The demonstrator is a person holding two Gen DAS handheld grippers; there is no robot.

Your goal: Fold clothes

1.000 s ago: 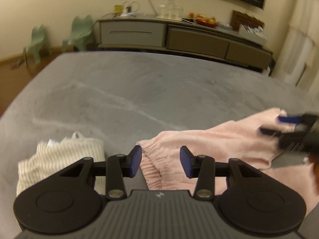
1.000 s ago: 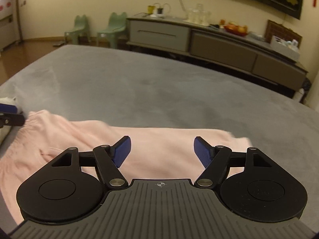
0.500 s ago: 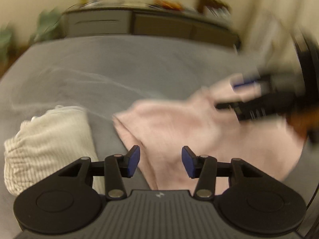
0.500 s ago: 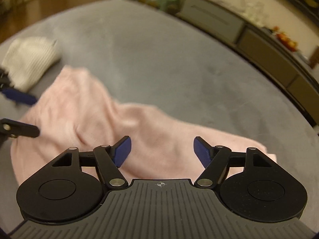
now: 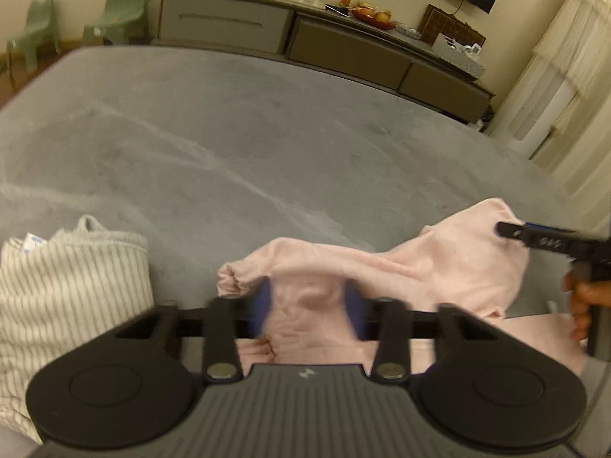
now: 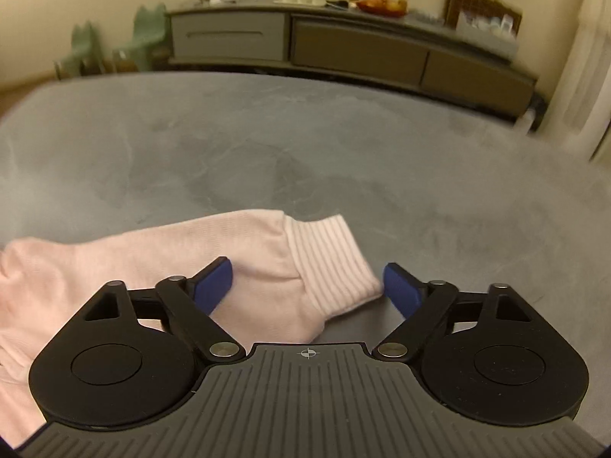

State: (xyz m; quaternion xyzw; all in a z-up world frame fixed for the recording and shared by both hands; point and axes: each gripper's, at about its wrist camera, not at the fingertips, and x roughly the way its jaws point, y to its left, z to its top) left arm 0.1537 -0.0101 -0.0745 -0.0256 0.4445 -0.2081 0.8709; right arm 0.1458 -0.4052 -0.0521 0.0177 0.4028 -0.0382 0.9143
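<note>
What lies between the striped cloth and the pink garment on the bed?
In the left wrist view, only bare grey bed cover lies between the striped cloth and the pink garment.

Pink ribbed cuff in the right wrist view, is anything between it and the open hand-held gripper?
Nothing visible. The pink garment's ribbed cuff lies on the grey bedspread directly between the right hand-held gripper's open blue pads, uncovered, with neither pad pressing on it.
</note>
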